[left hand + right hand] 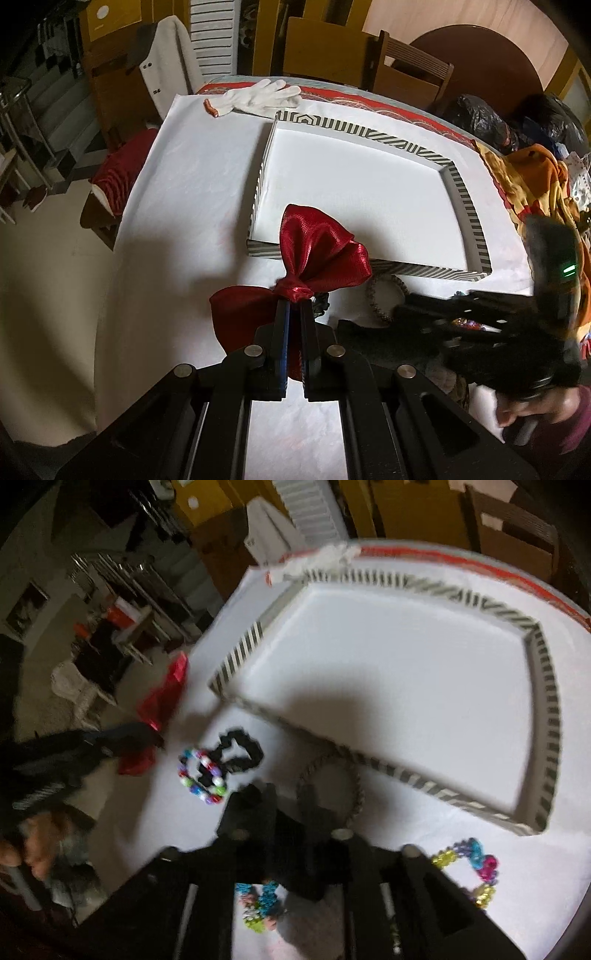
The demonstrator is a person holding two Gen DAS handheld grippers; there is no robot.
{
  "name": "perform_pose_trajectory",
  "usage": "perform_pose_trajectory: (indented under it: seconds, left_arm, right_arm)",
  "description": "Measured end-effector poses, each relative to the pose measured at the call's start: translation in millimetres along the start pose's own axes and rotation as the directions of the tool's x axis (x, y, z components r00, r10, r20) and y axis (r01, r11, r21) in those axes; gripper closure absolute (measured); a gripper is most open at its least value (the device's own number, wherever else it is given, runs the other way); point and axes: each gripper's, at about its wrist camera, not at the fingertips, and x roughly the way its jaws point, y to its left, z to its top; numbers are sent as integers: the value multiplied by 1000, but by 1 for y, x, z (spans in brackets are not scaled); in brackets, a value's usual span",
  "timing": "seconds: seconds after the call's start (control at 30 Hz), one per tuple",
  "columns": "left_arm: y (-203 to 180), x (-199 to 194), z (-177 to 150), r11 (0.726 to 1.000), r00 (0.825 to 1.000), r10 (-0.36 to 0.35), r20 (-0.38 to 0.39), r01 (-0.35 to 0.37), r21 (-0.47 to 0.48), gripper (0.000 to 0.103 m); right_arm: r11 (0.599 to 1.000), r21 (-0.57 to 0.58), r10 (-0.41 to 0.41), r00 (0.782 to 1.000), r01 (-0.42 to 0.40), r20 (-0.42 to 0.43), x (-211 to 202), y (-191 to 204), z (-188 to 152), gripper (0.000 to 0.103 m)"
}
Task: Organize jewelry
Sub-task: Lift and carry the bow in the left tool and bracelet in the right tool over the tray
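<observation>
In the left wrist view, my left gripper (294, 301) is closed tight on the neck of a red satin pouch (314, 254). The gathered top of the pouch fans out just ahead of my fingertips, and its body hangs to the left and below them. Straight ahead, past the pouch, lies a striped tray (463, 206) on the white cloth (192, 184). Its white floor is bare. A woven ring (384, 299) lies to the right of my fingers, close to the near wall of the tray. A white glove (258, 96) lies far ahead, beyond the tray. My right gripper (424, 314) is at the right, dark and blurred.

In the right wrist view, the picture is blurred, and I cannot tell how the jaws of my right gripper (284, 797) stand. The woven ring (354, 775) lies just ahead of them, touching the tray (550, 716) wall. To the left ahead lie a black scrunchie (240, 753) and a bead bracelet (201, 779), overlapping. A sparkly bracelet (476, 867) lies to the right, and one more (258, 904) under the tool. The pouch (162, 701) is far left.
</observation>
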Motion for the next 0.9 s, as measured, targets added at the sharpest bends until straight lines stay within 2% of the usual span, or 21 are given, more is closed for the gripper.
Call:
perform_pose_trajectory:
  seconds: [0.13, 0.27, 0.3, 0.33, 0.37, 0.43, 0.53, 0.67, 0.8, 0.9]
  left_arm:
    - [4, 3, 0, 1000, 1000, 3, -8, -4, -10, 101]
    - [5, 6, 0, 1000, 1000, 6, -16, -7, -16, 101]
    - [5, 6, 0, 1000, 1000, 6, -17, -7, -21, 101]
    - [6, 7, 0, 1000, 1000, 5, -17, -6, -25, 101]
    - [6, 7, -1, 1000, 1000, 4, -17, -4, -29, 101]
    - [6, 6, -1, 1000, 1000, 3, -15, -3, -30, 101]
    - [6, 4, 0, 1000, 1000, 2, -8, -2, -27, 101]
    - [2, 5, 4, 1000, 1000, 2, -8, -2, -17, 101]
    - [-5, 6, 11, 1000, 1000, -5, -3, 5, 1, 101]
    - [-11, 8, 21, 1000, 1000, -7, 2, 7, 10, 101]
  right_arm:
    - [996, -44, -82, 994, 79, -70, 34, 5, -1, 81]
    - [986, -92, -149, 986, 142, -76, 46, 13, 3, 81]
    - [982, -103, -164, 983, 156, -78, 46, 16, 4, 83]
    - [979, -106, -184, 980, 176, -76, 46, 17, 5, 97]
    - [978, -106, -189, 979, 180, -81, 46, 18, 5, 97]
    - [985, -89, -158, 984, 151, -82, 45, 15, 3, 97]
    - [998, -21, -53, 998, 52, -39, 18, 8, 2, 97]
    - [999, 30, 38, 999, -39, 33, -21, 4, 3, 97]
    - [996, 51, 73, 993, -78, 90, -48, 4, 8, 97]
    - [997, 45, 54, 991, -60, 125, -60, 3, 19, 97]
